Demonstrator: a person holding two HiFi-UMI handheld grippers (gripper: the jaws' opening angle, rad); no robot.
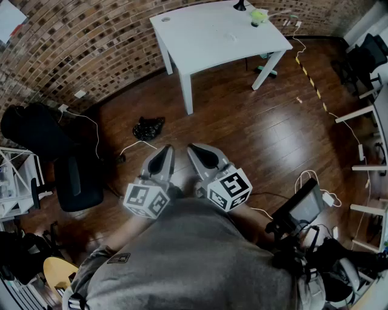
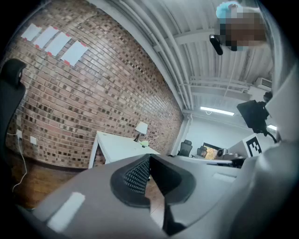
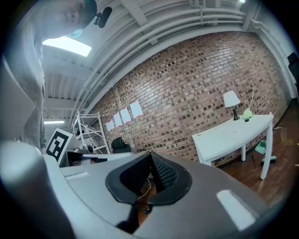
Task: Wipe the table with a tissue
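Note:
A white table (image 1: 206,36) stands against the brick wall across the room, well away from both grippers. On its far right corner are a lamp base (image 1: 240,6) and a small green thing (image 1: 259,16); a small white item (image 1: 232,37) lies near the middle, too small to identify. I hold both grippers close to my body, side by side, pointing toward the table. My left gripper (image 1: 165,148) (image 2: 148,156) has its jaws together with nothing between them. My right gripper (image 1: 195,147) (image 3: 150,154) is likewise shut and empty. The table also shows in the left gripper view (image 2: 117,144) and the right gripper view (image 3: 229,135).
Dark wooden floor lies between me and the table. A black office chair (image 1: 66,175) stands at the left, a black bag (image 1: 148,128) and white cables lie on the floor ahead. Yellow-black tape (image 1: 309,79) runs at the right, beside desks. A black screen on a stand (image 1: 300,209) is near my right.

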